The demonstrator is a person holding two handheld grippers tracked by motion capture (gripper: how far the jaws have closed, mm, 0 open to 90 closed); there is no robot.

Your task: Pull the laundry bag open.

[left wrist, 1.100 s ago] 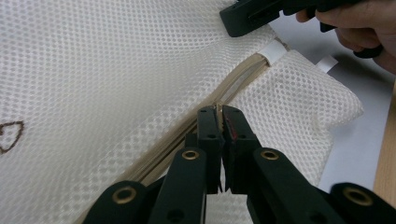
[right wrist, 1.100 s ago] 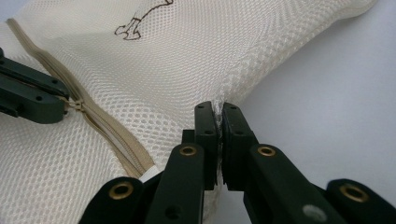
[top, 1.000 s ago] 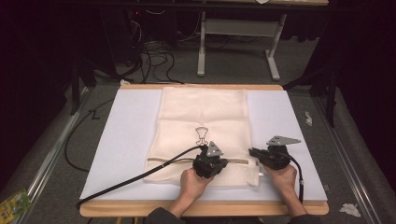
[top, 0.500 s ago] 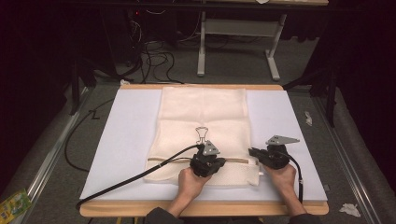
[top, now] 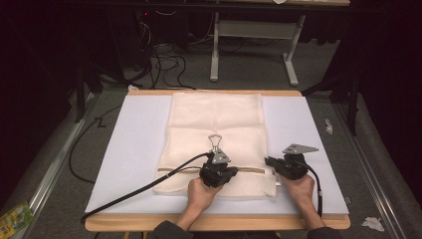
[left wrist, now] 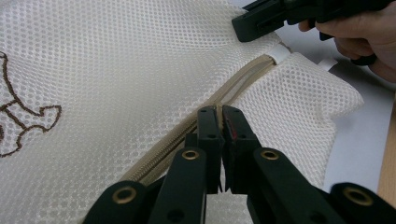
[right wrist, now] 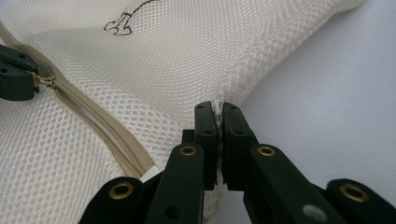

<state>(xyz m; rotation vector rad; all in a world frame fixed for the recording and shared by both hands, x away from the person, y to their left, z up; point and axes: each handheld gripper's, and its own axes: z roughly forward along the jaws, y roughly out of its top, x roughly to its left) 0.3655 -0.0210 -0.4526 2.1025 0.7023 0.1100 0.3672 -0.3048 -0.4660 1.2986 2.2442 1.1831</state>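
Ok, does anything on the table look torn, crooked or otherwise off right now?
Nothing stands out. The cream mesh laundry bag lies flat and square on the white mat; its beige zipper looks intact, with both grippers pinching the bag.

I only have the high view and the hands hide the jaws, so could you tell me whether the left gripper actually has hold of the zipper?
Observer: In the left gripper view, the left gripper is shut on the zipper pull of the mesh bag.
Operator: Thank you. And what is the right one holding?
Observer: The right gripper is shut on the bag's side edge, near the zipper's end.
Operator: Is the zipper open or closed?
Observer: Between the pull and the white tab at its end, the beige tape looks closed; behind the pull I cannot tell.
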